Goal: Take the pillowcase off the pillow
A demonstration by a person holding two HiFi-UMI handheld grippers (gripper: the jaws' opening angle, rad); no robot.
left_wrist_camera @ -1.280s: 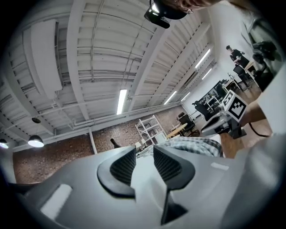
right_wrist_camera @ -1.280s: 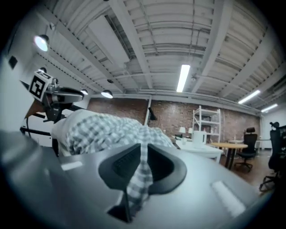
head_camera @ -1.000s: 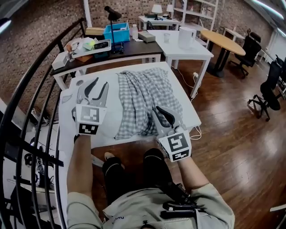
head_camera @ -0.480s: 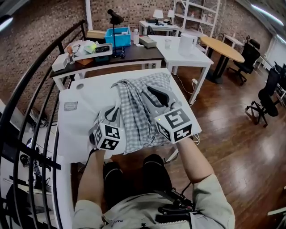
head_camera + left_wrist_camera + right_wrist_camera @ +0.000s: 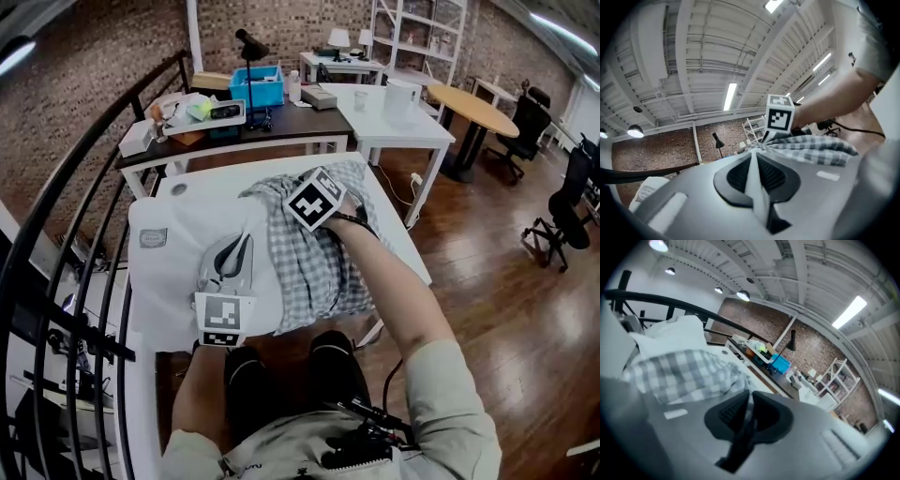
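No legible words, brands or numbers. Only black-and-white square code patterns, on the marker cube (image 5: 225,320) of the left gripper (image 5: 752,152) and the marker cube (image 5: 316,199) of the right gripper (image 5: 749,394). Small square label (image 5: 153,238) on the white tabletop (image 5: 187,211), print too small to read.

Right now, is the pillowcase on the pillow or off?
Partly off: the white pillow lies bare on the left; the checked pillowcase bunches over its right side.
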